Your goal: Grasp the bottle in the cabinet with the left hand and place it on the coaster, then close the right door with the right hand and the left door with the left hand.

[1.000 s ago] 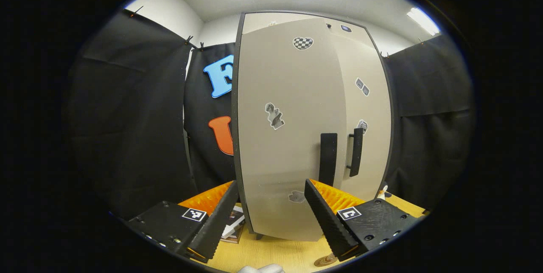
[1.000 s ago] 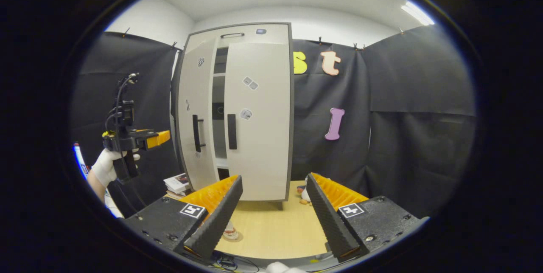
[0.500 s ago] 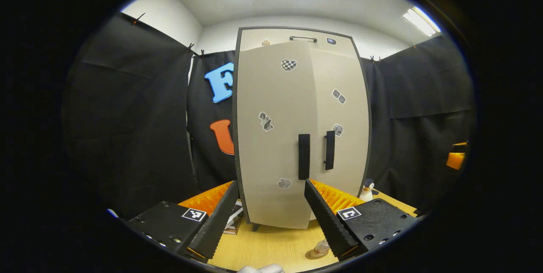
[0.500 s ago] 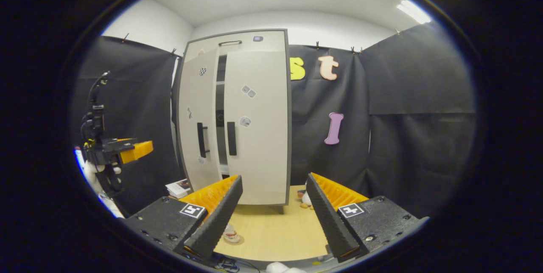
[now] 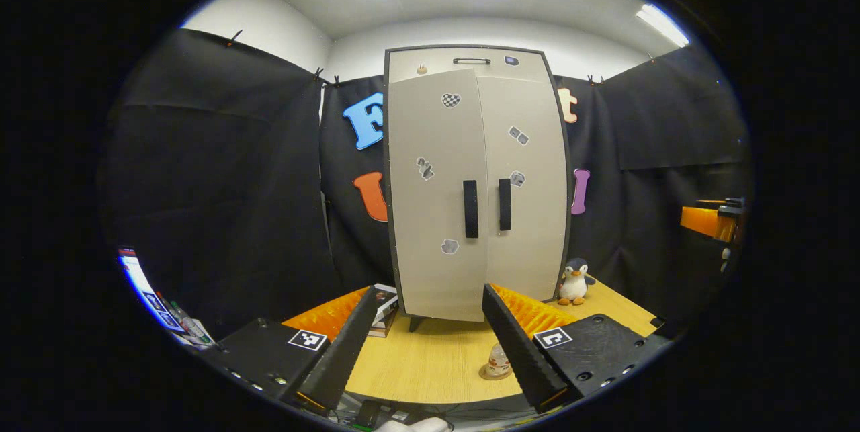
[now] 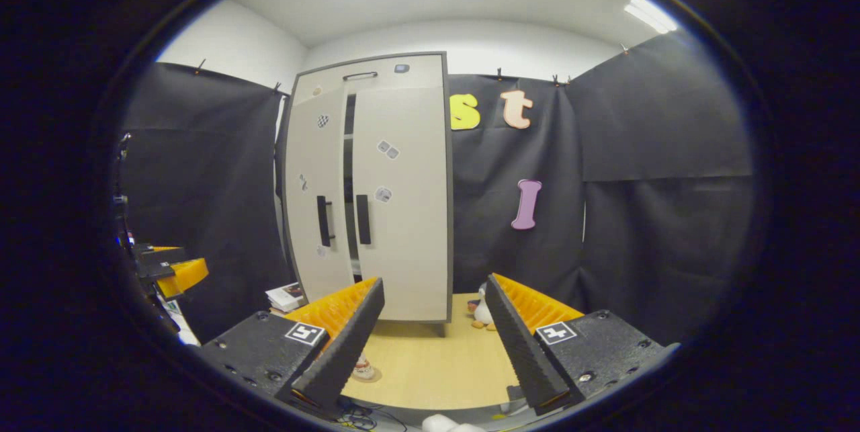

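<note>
Cabinet (image 5: pixel 477 183) stands upright at the back of the wooden table (image 5: pixel 430 365), against the booth wall. In the left gripper view the left door (image 5: pixel 437 217) and right door (image 5: pixel 527 217) look flush, handles side by side. In the right gripper view a narrow dark gap shows between the two doors, so the left door is not fully seated.

Left gripper (image 5: pixel 426 344): fingers spread wide, nothing between them, held back from the cabinet above the near table edge. It also appears at the far left of the right gripper view.

Right gripper (image 6: pixel 433 338): fingers spread wide, empty, facing the cabinet from its right side, well apart from the doors. Its body appears at the far right edge of the left gripper view.

Stack of books (image 5: pixel 383 301) lies on the table by the cabinet's left foot. Toy penguin (image 5: pixel 573 282) stands on the table by the cabinet's right corner.

Bottle (image 5: pixel 498 359) stands upright on the coaster (image 5: pixel 490 374), on the table in front of the cabinet, just beside the left gripper's right finger as seen in its view.
</note>
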`<state>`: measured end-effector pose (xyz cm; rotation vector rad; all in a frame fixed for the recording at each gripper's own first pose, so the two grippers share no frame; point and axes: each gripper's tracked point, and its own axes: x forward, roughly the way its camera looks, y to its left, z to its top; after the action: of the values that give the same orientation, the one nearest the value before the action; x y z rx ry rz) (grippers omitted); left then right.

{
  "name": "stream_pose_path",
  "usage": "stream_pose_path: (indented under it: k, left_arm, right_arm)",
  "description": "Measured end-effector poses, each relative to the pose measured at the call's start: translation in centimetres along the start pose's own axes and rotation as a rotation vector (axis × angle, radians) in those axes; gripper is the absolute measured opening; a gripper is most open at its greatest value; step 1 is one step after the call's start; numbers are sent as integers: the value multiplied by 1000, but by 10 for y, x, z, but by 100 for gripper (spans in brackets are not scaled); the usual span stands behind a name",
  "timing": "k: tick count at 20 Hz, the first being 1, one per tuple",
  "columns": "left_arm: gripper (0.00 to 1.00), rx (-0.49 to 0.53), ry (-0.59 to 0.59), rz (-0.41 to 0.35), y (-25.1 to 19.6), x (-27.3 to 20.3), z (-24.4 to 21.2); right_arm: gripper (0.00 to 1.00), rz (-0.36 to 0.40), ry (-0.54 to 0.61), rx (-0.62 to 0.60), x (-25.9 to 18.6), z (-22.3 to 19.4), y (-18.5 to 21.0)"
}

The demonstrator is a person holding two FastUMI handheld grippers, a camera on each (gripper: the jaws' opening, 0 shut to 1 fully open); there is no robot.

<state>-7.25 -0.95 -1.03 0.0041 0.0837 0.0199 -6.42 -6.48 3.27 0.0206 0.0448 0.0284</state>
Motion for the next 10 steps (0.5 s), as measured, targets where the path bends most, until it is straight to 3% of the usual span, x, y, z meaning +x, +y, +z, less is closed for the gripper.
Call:
stream_pose_path:
  k: [10]
  left_arm:
    - [96, -11, -31, 6, -5, -18, 18]
  right_arm:
    - [99, 0, 0, -15, -18, -1, -4]
